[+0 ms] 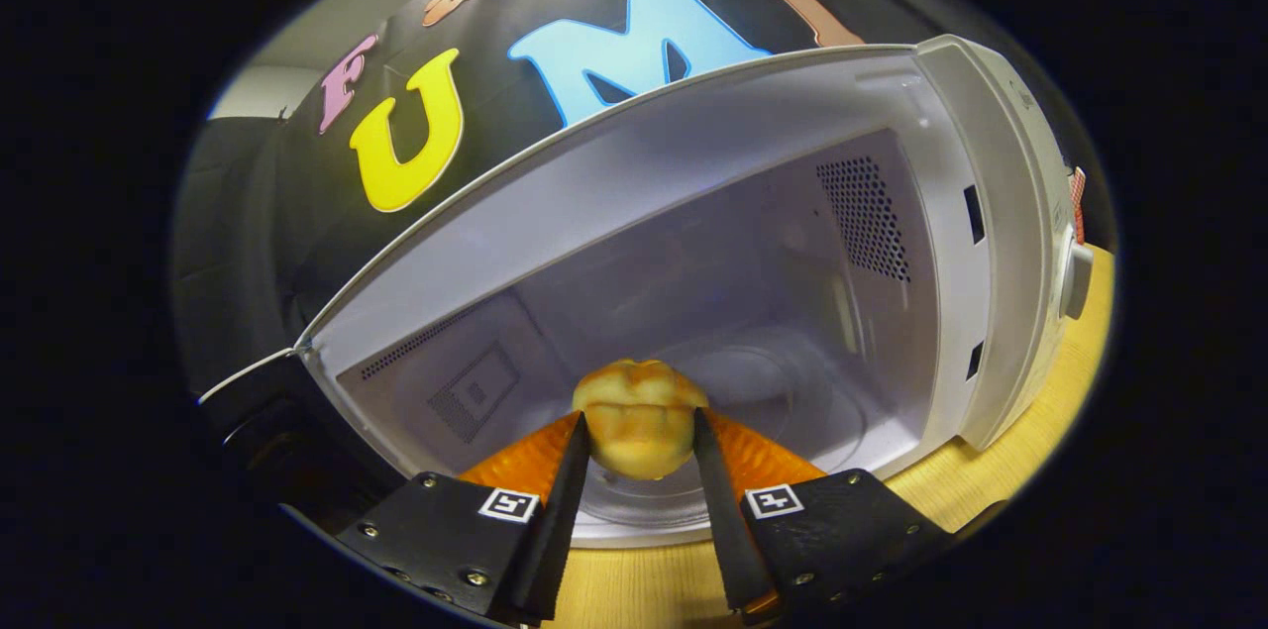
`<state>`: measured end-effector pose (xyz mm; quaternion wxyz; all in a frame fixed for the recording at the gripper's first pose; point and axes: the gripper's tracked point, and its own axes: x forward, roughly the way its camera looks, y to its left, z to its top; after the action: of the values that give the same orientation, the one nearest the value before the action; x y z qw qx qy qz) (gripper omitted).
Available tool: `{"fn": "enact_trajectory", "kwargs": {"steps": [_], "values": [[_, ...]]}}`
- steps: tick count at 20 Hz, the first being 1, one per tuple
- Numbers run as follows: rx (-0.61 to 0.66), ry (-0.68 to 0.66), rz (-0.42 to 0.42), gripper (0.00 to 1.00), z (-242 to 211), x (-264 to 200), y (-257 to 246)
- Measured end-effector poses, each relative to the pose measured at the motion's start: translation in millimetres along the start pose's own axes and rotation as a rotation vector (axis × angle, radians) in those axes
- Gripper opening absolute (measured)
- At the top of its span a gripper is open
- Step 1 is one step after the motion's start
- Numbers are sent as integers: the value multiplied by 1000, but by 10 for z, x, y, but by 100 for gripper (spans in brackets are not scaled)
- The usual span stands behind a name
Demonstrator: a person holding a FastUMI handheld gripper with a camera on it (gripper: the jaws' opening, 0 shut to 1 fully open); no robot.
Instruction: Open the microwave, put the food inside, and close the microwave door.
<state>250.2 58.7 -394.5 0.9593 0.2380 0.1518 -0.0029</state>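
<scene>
Clamped in my tongs [642, 436], both fingers pressing its sides, the bread roll [639, 416] looks soft, light, squashable; microwave [951, 243] open ahead.

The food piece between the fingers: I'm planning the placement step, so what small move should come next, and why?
Probably ease the gripper forward into the microwave. Both fingers press on the yellowish food piece, which sits at the open cavity's front edge, above the near rim of the glass turntable. Releasing further in, over the turntable's middle, seems safer than at the edge.
</scene>
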Motion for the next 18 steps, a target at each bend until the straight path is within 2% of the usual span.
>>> {"fn": "enact_trajectory", "kwargs": {"steps": [2, 4, 5, 6, 8, 10, 15, 18], "values": [[-26, -11, -18, 61, -30, 60, -35], [-29, -24, -10, 71, -11, 95, -27], [-27, -34, -1, 73, 12, 103, -1], [-20, -36, 9, 86, 31, 104, 19], [-12, -30, 19, 93, 37, 90, 24], [-22, -8, 9, 93, 3, 63, -8], [12, 53, 60, 94, -5, -110, 43], [-52, 25, 102, 94, 156, -369, 177]]}}
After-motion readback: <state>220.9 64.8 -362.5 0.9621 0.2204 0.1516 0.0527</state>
